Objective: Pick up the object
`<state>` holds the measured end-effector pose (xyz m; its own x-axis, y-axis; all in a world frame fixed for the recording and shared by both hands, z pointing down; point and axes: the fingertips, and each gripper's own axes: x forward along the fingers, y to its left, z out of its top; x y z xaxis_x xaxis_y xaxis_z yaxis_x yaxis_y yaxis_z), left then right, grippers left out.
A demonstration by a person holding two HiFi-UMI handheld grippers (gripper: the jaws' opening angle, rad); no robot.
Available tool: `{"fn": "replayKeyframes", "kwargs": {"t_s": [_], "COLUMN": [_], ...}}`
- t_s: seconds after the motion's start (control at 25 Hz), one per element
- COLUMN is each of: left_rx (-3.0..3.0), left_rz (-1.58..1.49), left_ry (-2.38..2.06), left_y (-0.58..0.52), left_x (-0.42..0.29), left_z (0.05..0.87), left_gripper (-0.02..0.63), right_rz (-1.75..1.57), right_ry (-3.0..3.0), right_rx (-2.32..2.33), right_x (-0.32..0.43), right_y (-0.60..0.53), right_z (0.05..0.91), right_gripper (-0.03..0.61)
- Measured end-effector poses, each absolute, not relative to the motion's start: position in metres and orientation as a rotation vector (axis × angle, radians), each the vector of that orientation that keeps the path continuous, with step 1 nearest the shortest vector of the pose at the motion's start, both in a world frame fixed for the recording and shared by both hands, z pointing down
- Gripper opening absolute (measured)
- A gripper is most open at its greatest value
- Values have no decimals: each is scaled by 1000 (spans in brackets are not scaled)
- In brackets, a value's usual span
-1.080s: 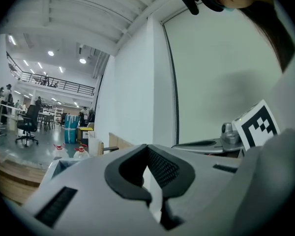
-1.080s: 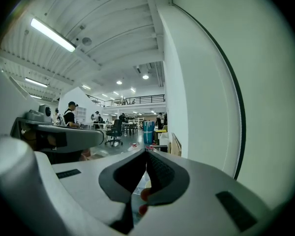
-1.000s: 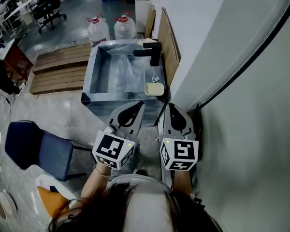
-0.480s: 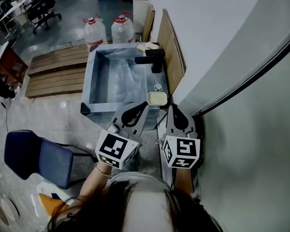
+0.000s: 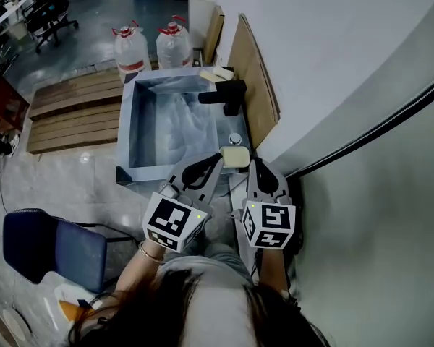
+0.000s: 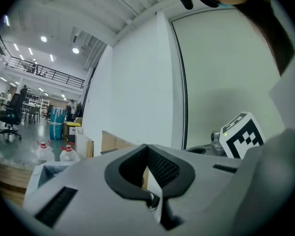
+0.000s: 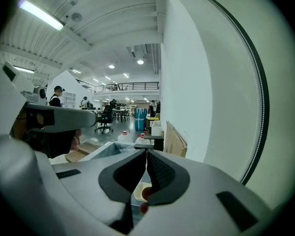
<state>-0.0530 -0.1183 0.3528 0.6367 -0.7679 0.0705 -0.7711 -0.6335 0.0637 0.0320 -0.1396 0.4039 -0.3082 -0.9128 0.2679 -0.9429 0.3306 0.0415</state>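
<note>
Head view: pale yellow block [image 5: 235, 156] sits on the sink [image 5: 124, 132] rim, near right corner, just beyond both claws.
Left gripper view: left claw [image 6: 147, 147] pinched together, nothing between.
Right gripper view: right claw [image 7: 146, 152] closed, empty; pale yellow block peeks below the tips.

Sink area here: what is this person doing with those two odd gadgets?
A person stands at a metal sink holding a left gripper and a right gripper, both pointed toward it. Both sets of jaws are together with nothing between them. A pale yellow block sits on the sink's near right corner, below a black faucet, just ahead of the grippers. It has not been picked up yet.
</note>
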Motion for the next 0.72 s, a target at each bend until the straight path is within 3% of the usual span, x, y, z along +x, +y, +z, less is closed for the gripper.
{"fn": "replayKeyframes", "kwargs": {"t_s": [0.72], "left_rx": [2750], "left_rz": [110], "left_ry": [-1235], "left_y": [-182], "left_x": [-37], "left_z": [376], "left_gripper": [8], "right_rz": [274], "right_ry": [-2208], "right_rx": [1545], "right_x": [42], "right_y": [-204], "right_z": [479], "right_gripper": [29]}}
